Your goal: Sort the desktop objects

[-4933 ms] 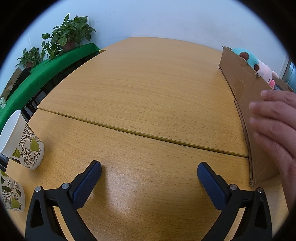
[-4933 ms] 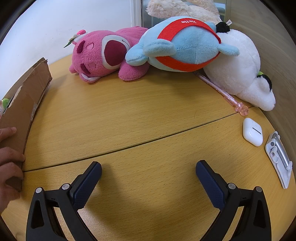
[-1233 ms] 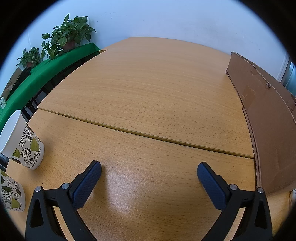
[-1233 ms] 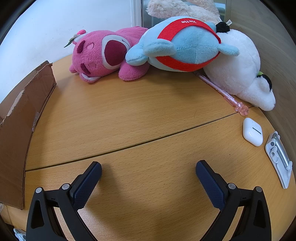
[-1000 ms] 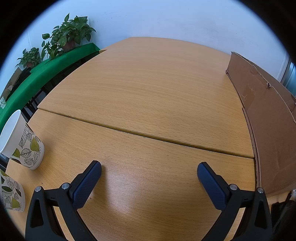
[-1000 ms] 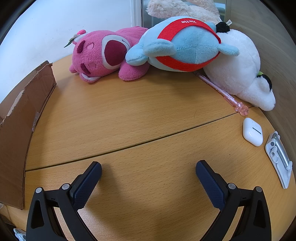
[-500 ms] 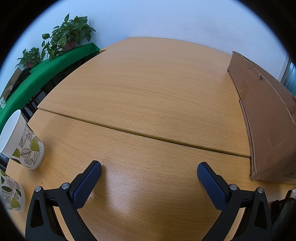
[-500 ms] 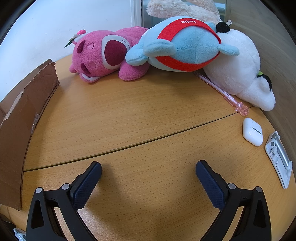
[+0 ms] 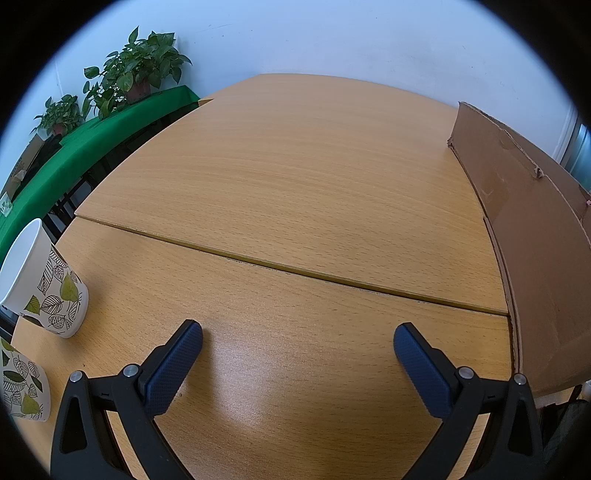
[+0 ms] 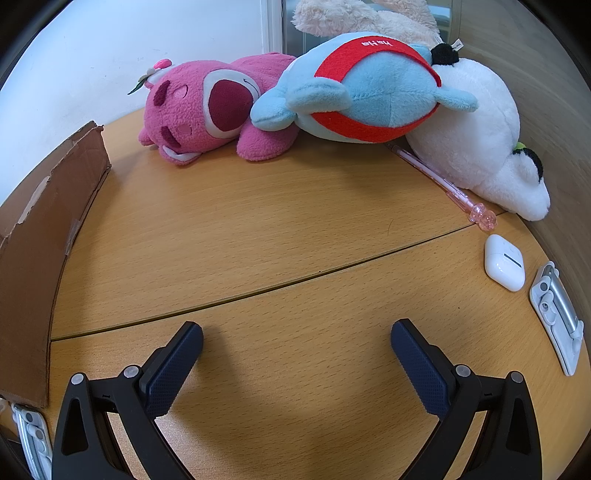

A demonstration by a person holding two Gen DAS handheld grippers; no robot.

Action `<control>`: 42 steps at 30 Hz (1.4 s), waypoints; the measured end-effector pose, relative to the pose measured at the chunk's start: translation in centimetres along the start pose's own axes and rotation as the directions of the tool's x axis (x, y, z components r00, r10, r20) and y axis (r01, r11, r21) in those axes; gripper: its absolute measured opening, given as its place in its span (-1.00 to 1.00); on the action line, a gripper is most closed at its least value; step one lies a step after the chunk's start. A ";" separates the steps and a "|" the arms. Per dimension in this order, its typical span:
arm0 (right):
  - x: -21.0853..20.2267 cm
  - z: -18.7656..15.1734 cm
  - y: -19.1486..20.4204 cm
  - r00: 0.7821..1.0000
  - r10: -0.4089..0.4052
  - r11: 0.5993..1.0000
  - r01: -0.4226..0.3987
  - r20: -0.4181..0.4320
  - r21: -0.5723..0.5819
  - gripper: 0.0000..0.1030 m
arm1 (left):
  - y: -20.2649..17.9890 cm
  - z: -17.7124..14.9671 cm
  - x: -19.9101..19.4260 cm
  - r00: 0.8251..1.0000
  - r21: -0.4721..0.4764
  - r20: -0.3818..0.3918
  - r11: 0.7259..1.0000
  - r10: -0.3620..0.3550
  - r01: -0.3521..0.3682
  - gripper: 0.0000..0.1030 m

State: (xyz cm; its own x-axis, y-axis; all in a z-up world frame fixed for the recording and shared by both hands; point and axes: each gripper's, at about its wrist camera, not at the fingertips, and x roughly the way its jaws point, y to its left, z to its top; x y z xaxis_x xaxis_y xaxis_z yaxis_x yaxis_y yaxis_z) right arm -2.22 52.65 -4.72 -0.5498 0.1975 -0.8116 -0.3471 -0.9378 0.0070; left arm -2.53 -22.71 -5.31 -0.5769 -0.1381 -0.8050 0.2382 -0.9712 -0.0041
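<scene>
Left gripper (image 9: 297, 341): jaws spread wide, nothing between them; hovers low over bare wooden table (image 9: 295, 192).
Right gripper (image 10: 297, 339): equally wide apart, empty.
Cardboard box (image 10: 40, 236): stands at the right gripper's left; likely the sorting bin (contents hidden).
Nearest targets: white earbud case (image 10: 504, 262) and pink pen (image 10: 443, 182), ahead-right of the right gripper.
Step advice: probably begin with the case; approach from above, straddle its narrow sides, close gently since the smooth shell may slip.
Count, plush: four: pink bear (image 10: 207, 110), blue toy (image 10: 365, 88), white one (image 10: 480, 140), cream one (image 10: 369, 18).
Count, paper cups: two, left of the left gripper: (image 9: 44, 280), (image 9: 22, 384).
Count, silver clips: two: (image 10: 557, 317), (image 10: 31, 439).
</scene>
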 end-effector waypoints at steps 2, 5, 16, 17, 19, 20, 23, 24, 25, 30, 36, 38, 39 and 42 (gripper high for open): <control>0.0 0.0 0.0 1.000 0.000 1.000 0.000 0.000 0.000 1.00 | 0.0 0.0 0.0 1.000 0.000 0.000 1.000 0.000 0.000 1.00; 0.0 0.0 0.0 1.000 0.000 1.000 0.000 0.000 0.000 1.00 | 0.0 0.0 0.0 1.000 0.000 0.000 1.000 0.000 0.000 1.00; 0.2 0.1 0.0 1.000 -0.010 1.000 0.010 0.000 0.015 1.00 | 0.0 0.0 0.0 1.000 0.000 0.000 1.000 0.000 0.000 1.00; 0.2 0.1 0.0 1.000 -0.011 1.000 0.011 0.000 0.015 1.00 | 0.0 0.0 0.0 1.000 0.000 0.000 1.000 0.000 0.000 1.00; 0.1 -0.2 0.0 1.000 -0.005 1.000 0.005 0.000 0.010 1.00 | 0.0 0.0 0.0 1.000 0.000 0.000 1.000 0.000 0.000 1.00; -0.1 -0.4 0.0 1.000 -0.006 1.000 0.006 -0.005 0.011 1.00 | 0.0 0.0 0.0 1.000 0.000 0.000 1.000 0.000 0.000 1.00; -1.1 -1.5 0.6 0.999 0.009 1.000 -0.009 -0.046 -0.016 1.00 | 0.0 0.0 0.0 1.000 0.000 0.000 1.000 0.000 0.000 1.00; -1.9 -2.3 1.0 0.999 0.008 0.999 -0.010 -0.032 -0.039 1.00 | 0.0 0.0 0.0 1.000 0.000 0.000 1.000 0.000 0.000 1.00; -2.9 -3.1 1.5 1.000 -0.001 0.998 0.001 -0.002 -0.069 1.00 | 0.0 0.0 0.0 1.000 0.000 0.000 1.000 0.000 0.000 1.00; -12.6 -7.8 5.4 0.978 0.076 0.969 -0.026 0.195 -0.247 1.00 | -0.1 0.0 0.0 1.000 0.006 0.000 1.000 -0.006 0.006 1.00; -23.6 -11.8 9.9 0.906 0.328 0.902 -0.216 0.269 -0.374 1.00 | -1.9 -1.1 -5.4 0.992 0.056 0.110 0.997 -0.065 0.059 0.95; -25.6 -13.3 11.5 0.889 0.378 0.874 -0.251 0.259 -0.415 1.00 | -3.6 -1.7 -10.6 0.969 0.087 0.209 0.989 -0.131 0.116 0.97; -26.3 -14.0 12.3 0.882 0.400 0.862 -0.271 0.250 -0.428 1.00 | -4.4 -2.0 -12.8 0.956 0.100 0.240 0.984 -0.167 0.147 0.97; -27.6 -15.8 15.2 0.847 0.501 0.794 -0.370 0.176 -0.482 1.00 | -8.1 -3.6 -19.3 0.909 0.189 0.282 0.947 -0.306 0.260 0.97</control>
State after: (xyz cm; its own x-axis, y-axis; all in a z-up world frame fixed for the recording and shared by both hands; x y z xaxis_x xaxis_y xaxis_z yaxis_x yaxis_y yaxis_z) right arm 19.69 28.42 8.53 -0.7736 -0.2523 -0.5812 0.2938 -0.9556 0.0238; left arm 9.44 -11.50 8.12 -0.8177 0.1169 -0.5636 -0.0721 -0.9923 -0.1011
